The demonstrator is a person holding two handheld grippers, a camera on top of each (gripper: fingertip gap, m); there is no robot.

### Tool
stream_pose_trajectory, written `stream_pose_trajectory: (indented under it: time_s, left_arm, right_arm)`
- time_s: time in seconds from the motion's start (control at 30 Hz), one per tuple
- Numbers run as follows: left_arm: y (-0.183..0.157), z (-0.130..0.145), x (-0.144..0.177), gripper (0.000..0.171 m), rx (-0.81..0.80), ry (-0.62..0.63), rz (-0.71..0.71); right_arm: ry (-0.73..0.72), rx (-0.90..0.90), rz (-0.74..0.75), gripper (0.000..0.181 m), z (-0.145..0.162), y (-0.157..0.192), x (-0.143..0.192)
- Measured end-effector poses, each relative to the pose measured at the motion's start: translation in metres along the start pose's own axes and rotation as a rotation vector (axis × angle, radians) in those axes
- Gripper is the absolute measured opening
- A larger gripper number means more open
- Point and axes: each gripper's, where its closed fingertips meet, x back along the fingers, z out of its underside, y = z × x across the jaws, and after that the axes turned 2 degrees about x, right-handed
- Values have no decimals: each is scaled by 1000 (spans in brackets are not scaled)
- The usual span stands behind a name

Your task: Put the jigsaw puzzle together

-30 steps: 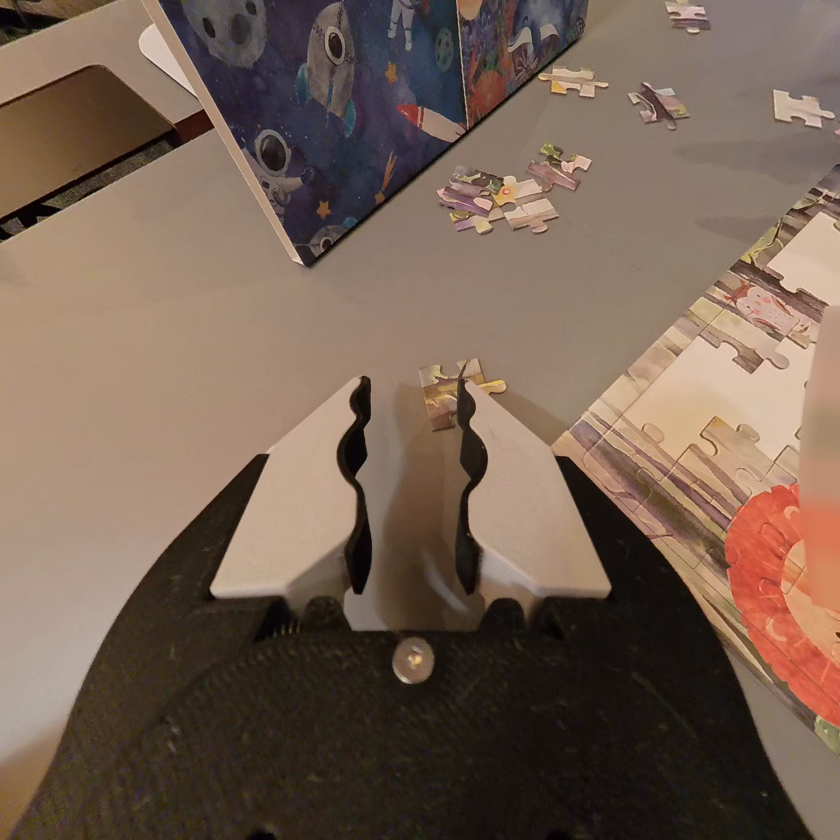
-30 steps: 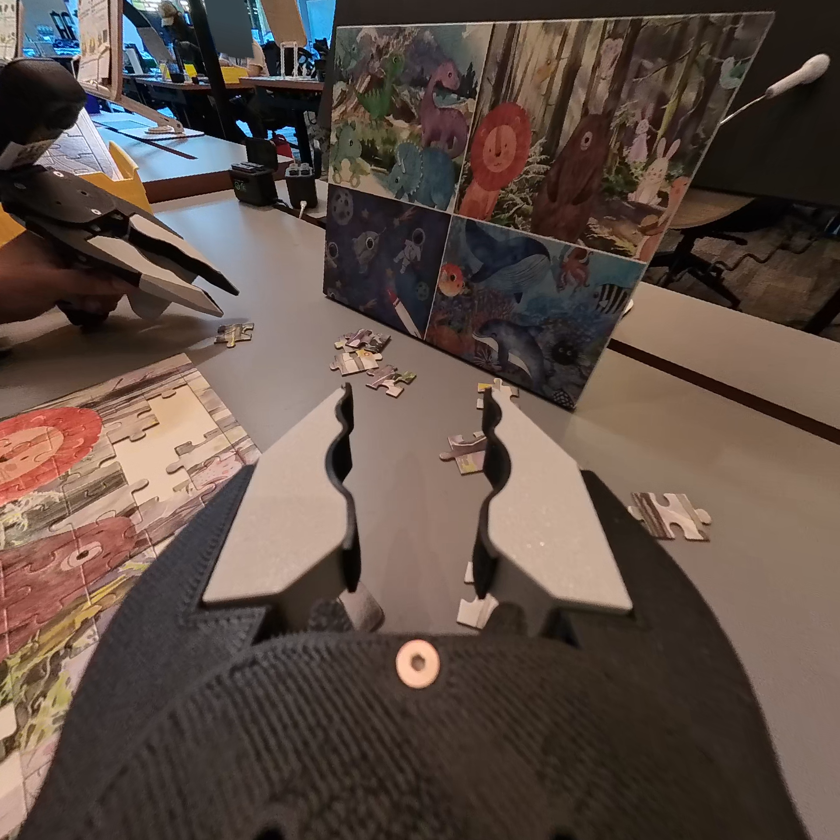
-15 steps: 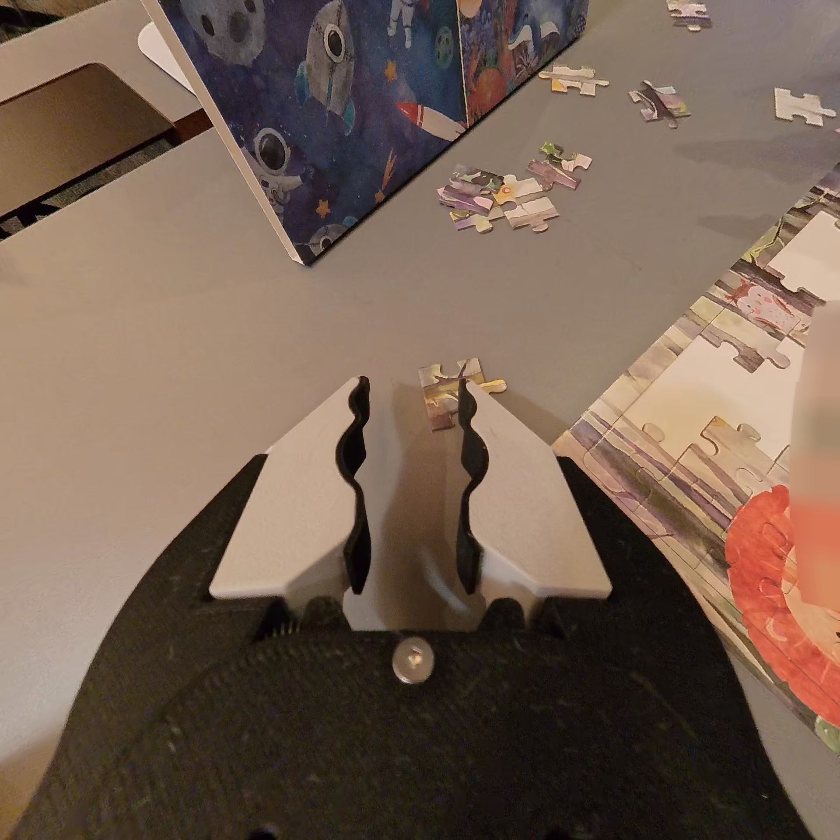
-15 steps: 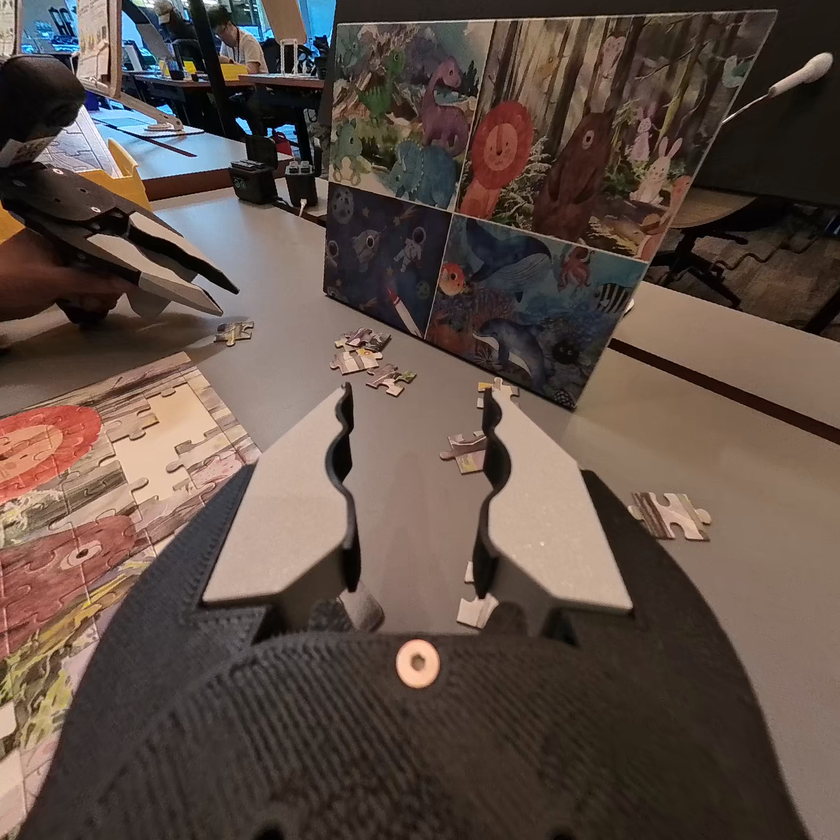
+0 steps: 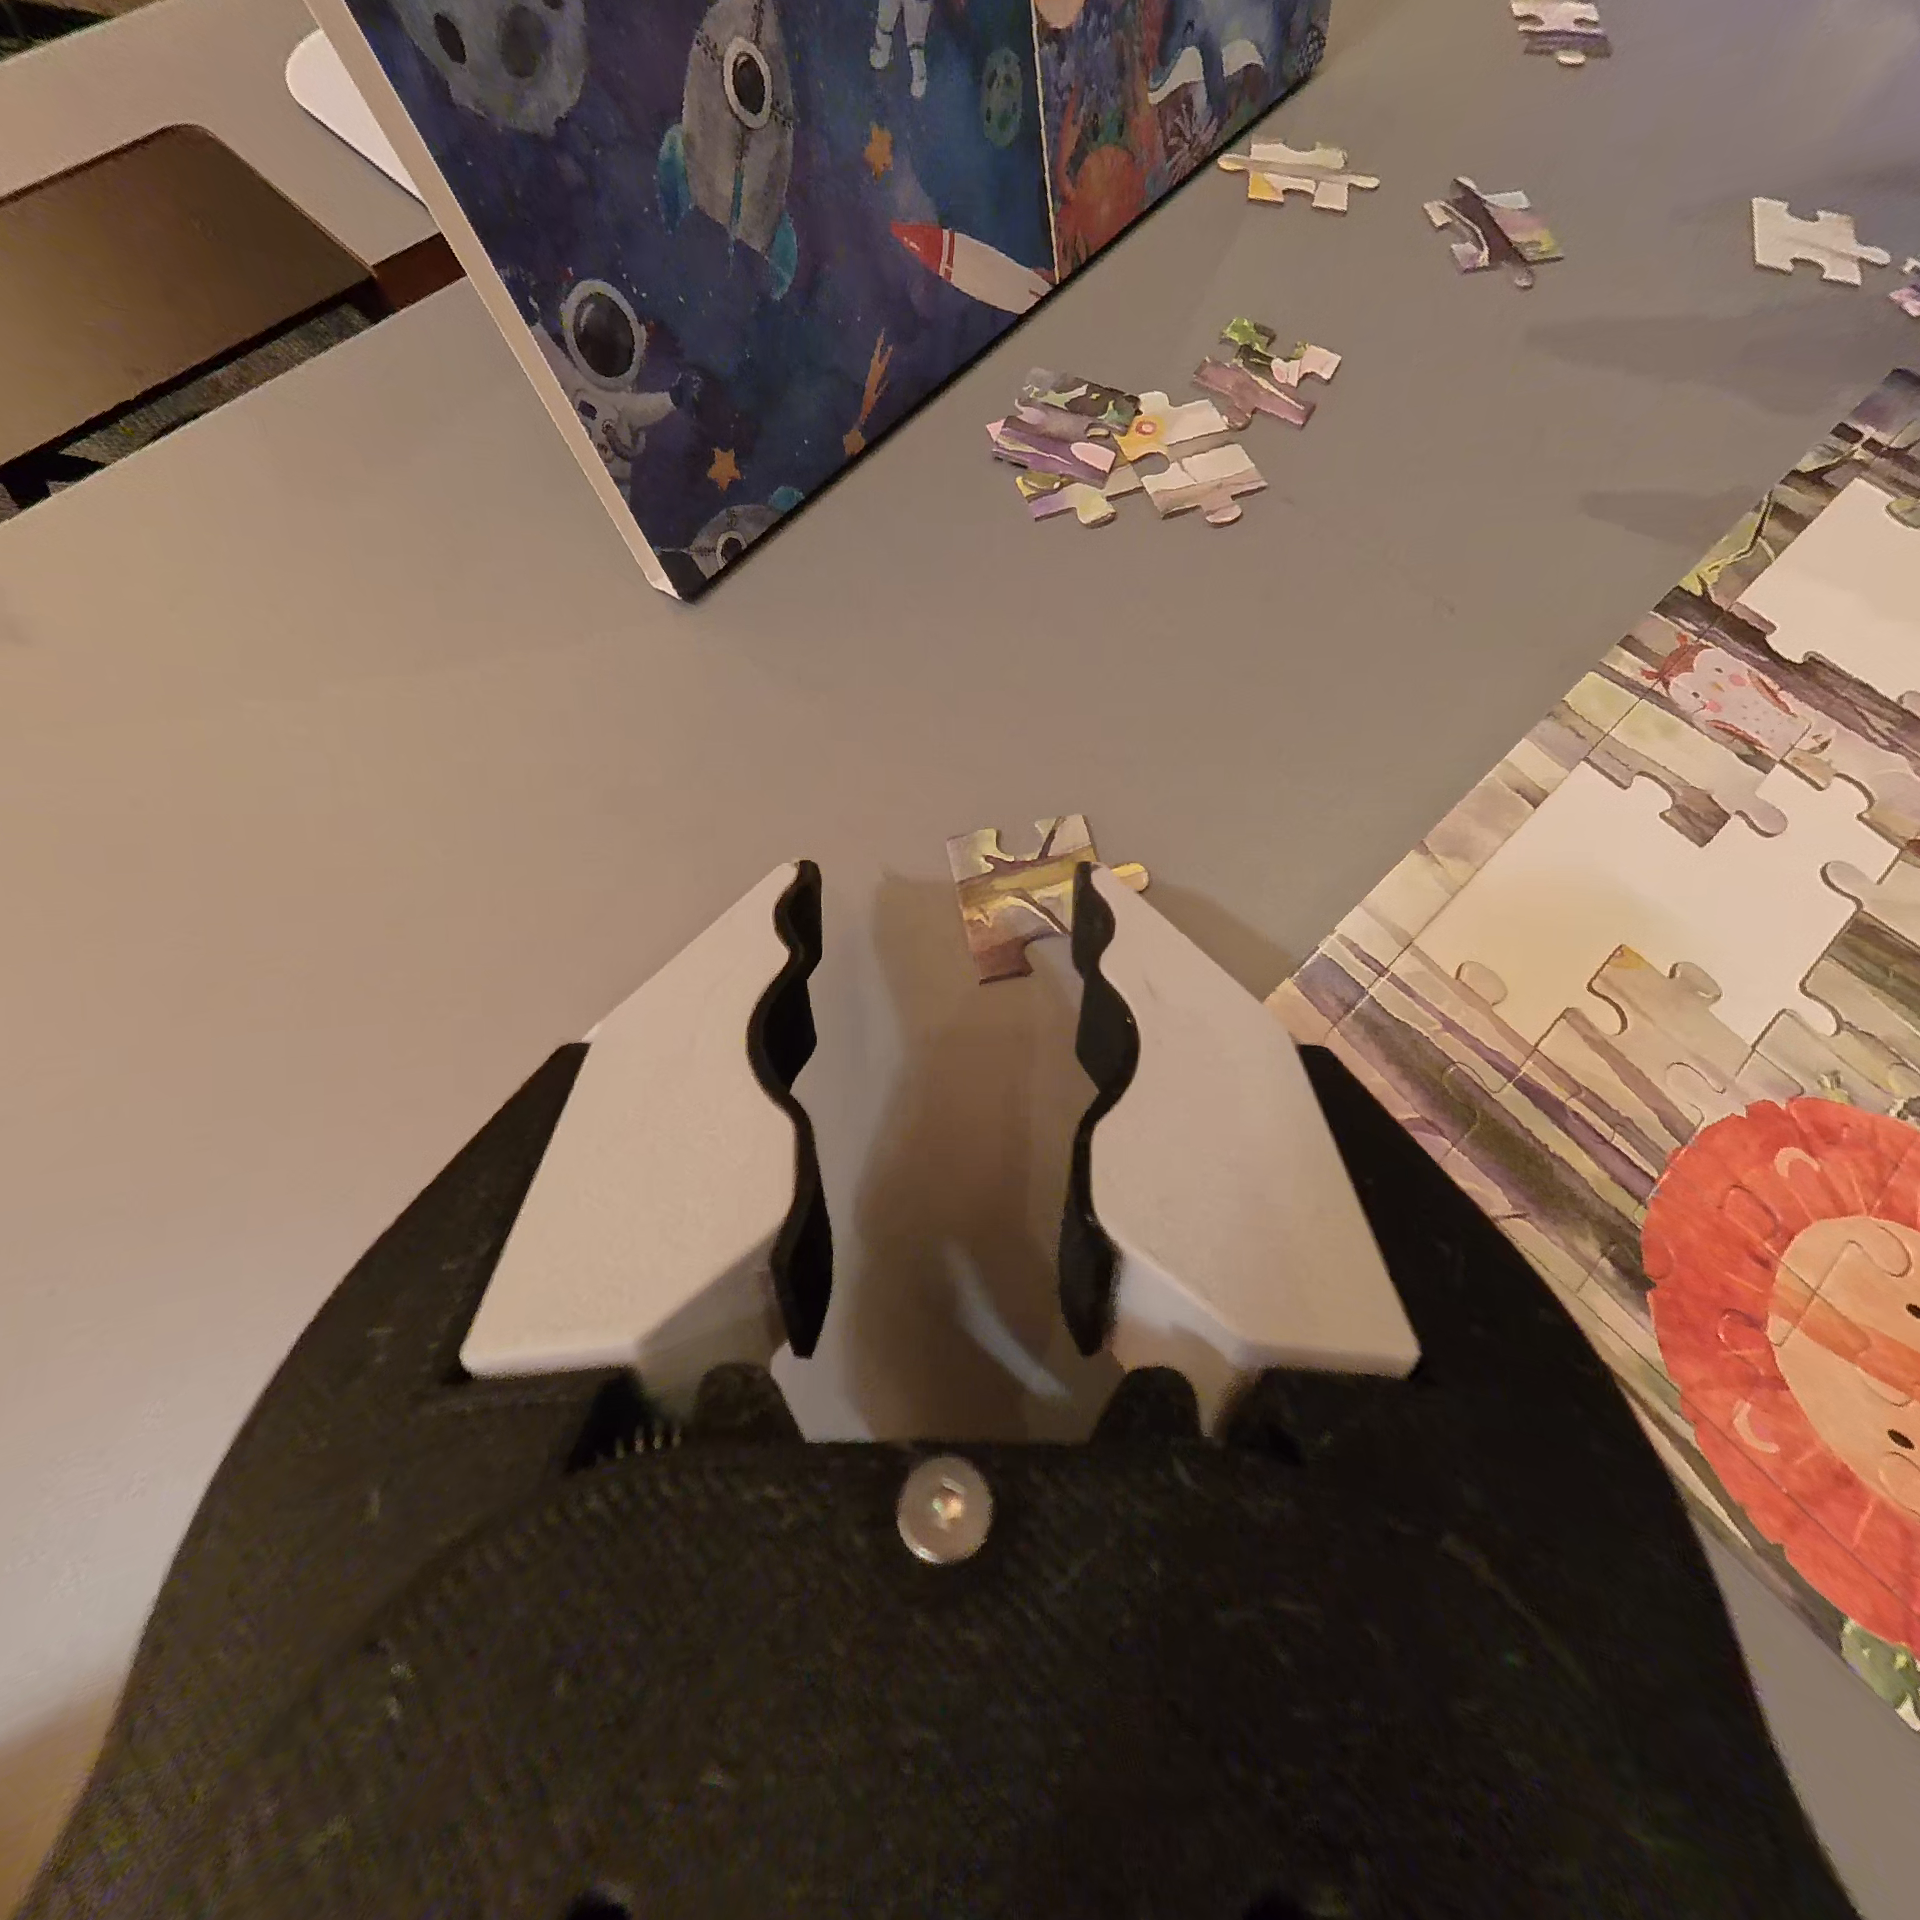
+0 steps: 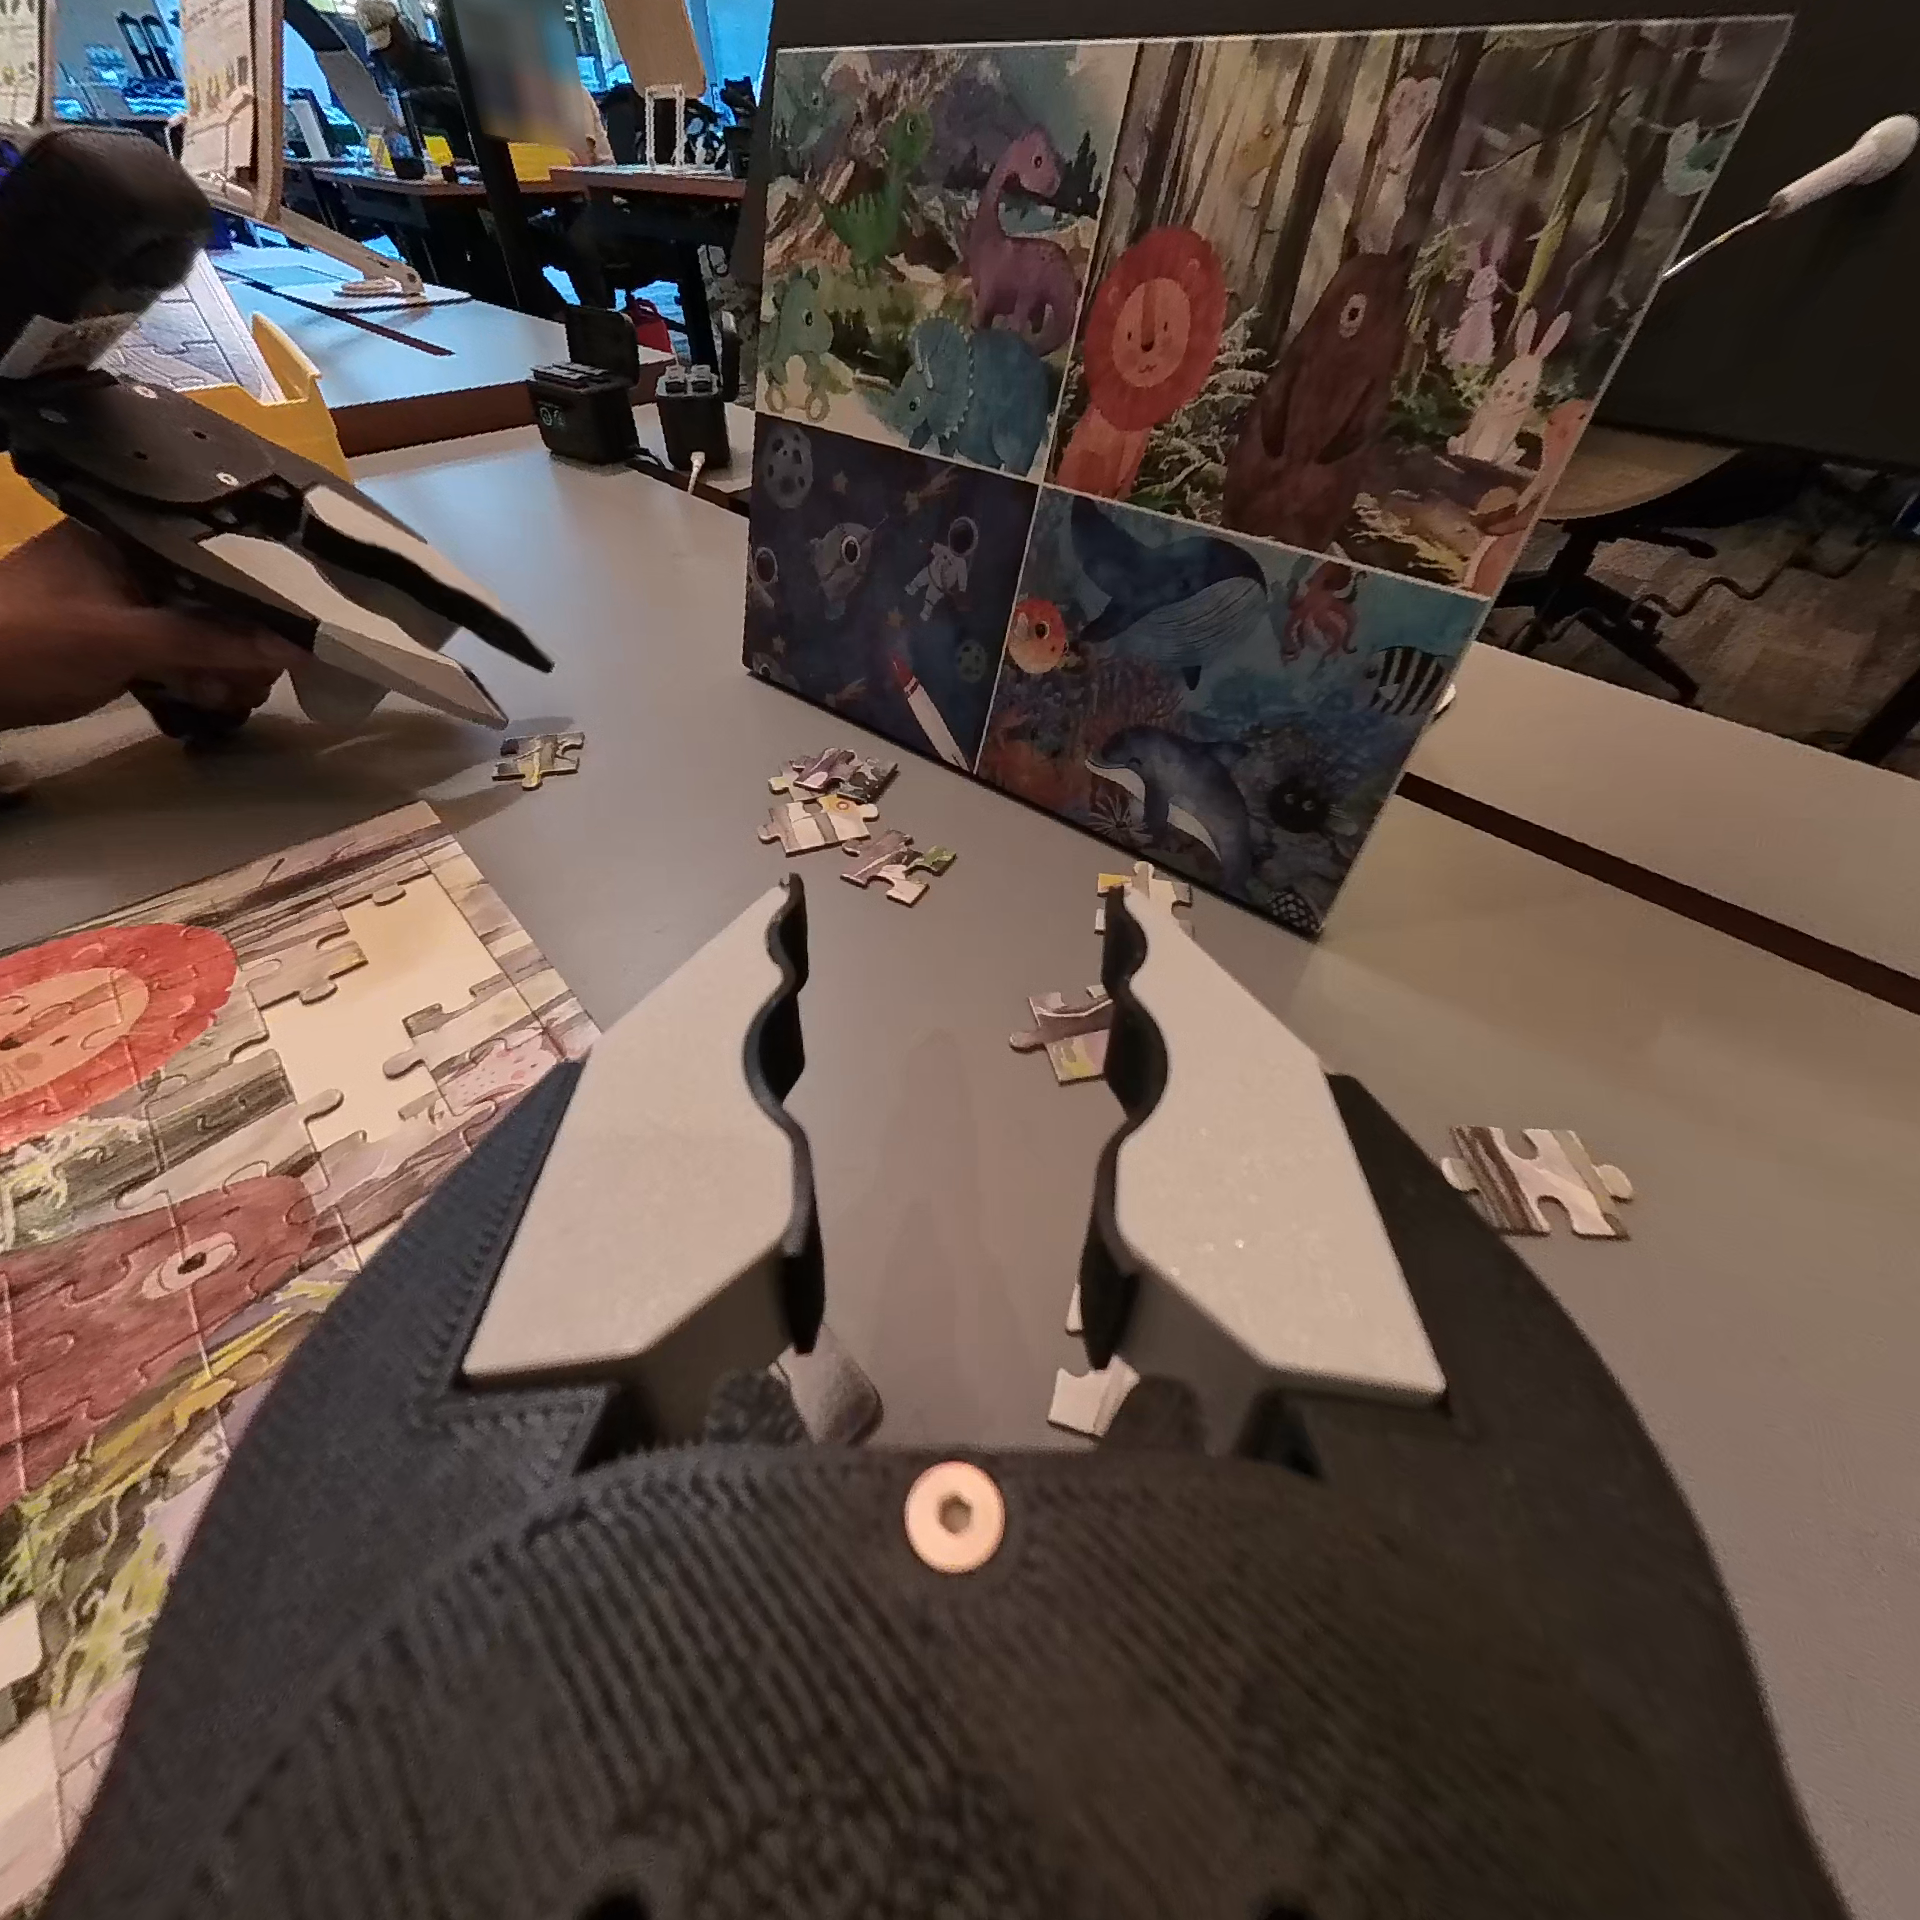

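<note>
Hovering left gripper (image 5: 945, 883), loose puzzle piece (image 5: 1023, 894)

I count one picture board (image 6: 1195, 499) standing on the desk (image 6: 1558, 997), four scenes on it. One part-built puzzle (image 6: 197, 1122) lies left of the board. In front of the board I make out one cluster of loose pieces (image 6: 847, 816) and five single pieces apart from it. Two tongs.

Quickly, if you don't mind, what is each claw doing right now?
Left claw: open, empty, at a loose puzzle piece.
Right claw: open, empty, above the table.
</note>
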Motion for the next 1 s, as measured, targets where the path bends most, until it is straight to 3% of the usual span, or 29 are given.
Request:
stream_pose_trajectory:
  time_s: [0.27,0.67,1.0]
  left_arm:
    - [-2,-2,2,49,65,-21,47]
    - [3,2,-2,71,17,19,-22]
    - [3,7,-6,71,-1,59,-35]
  right_arm:
    - [-2,2,0,55,-1,0,0]
    - [-4,10,-2,54,-1,2,0]
    - [2,11,-5,54,0,2,-1]
